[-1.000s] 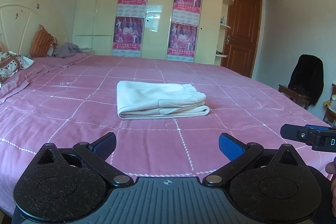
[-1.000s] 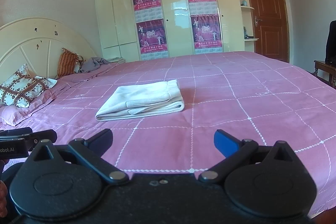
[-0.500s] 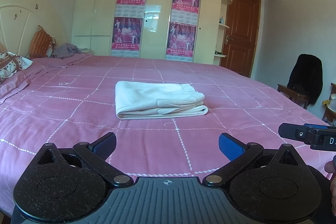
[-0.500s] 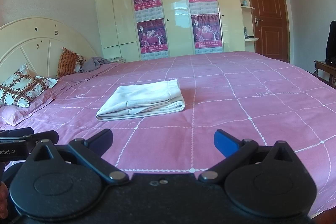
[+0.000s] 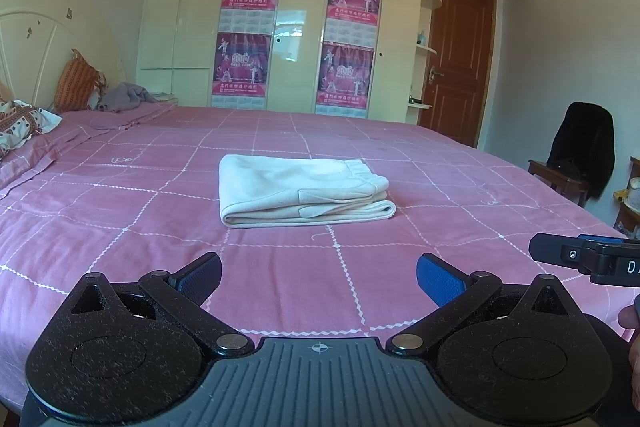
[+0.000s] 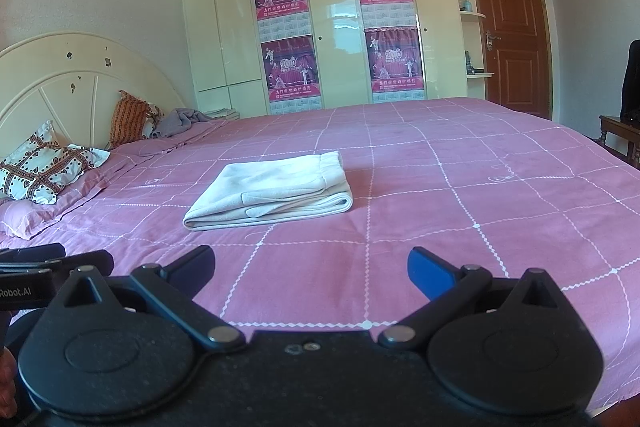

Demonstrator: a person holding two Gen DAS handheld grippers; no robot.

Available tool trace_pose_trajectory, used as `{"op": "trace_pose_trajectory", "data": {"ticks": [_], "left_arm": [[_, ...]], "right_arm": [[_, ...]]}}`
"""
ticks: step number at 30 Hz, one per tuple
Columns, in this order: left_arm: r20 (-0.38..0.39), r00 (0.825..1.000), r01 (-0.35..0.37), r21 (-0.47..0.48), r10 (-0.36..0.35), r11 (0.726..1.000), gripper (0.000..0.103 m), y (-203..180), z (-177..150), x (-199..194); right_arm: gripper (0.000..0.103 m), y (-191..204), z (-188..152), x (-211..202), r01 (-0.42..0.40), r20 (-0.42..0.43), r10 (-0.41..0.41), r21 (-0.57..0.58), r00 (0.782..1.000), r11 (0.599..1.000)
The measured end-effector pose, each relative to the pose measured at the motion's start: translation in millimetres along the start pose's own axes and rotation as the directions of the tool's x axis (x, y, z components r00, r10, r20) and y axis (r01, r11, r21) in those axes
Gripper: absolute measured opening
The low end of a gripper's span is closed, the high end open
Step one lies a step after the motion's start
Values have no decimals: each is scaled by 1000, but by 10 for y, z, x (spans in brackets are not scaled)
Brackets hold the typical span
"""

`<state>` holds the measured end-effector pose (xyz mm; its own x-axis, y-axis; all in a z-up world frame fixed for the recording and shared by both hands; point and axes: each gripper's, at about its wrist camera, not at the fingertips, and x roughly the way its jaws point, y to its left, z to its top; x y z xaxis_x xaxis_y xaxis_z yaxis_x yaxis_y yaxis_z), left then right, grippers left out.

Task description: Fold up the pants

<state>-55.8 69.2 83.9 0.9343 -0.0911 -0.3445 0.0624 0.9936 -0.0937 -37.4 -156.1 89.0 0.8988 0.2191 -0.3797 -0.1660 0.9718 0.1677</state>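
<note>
1. Pants point(image 5: 298, 191), cream, one pair. They lie folded into a flat rectangle near the middle of the bed point(image 5: 120, 227), on the pink checked cover, well apart from both my tools. The waistband edge faces the door side; the rounded fold runs along the near edge.
2. Handling, by my judgement: soft, light, limp cloth, several layers thick. It will sag and slide open if lifted by one corner. I would pinch all layers together at the near fold, one tool toward each end, or leave it be, since the folding looks done.
3. Left tool point(image 5: 319, 277), one. Its fingers stand wide apart and hold nothing; it hovers over the near bed edge.
4. Right tool point(image 6: 311, 269), one. Spread wide likewise and empty, just beside the left.
5. Pillows: two that I can count, one patterned point(image 6: 40, 167), one orange point(image 6: 128, 117), at the headboard.
6. Grey garment point(image 6: 180, 121), one, crumpled beside the orange pillow.
7. Posters point(image 5: 248, 31) on the wardrobe: four.
8. Chair point(image 5: 560, 179), one, with a black coat draped over it.
</note>
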Motion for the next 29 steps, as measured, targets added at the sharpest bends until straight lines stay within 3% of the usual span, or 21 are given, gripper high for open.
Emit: {"op": "trace_pose_trajectory", "data": {"ticks": [17,29], "left_arm": [[5,1000,-3,-5,3,1000,103,16,4,-30],[17,1000,2,48,-3,999,103,-39,-1,-72]], "right_arm": [[103,7,2,-1,0,0,0,-1,1000,1000],[103,11,2,-3,1,0,-1,-1,1000,1000]]}}
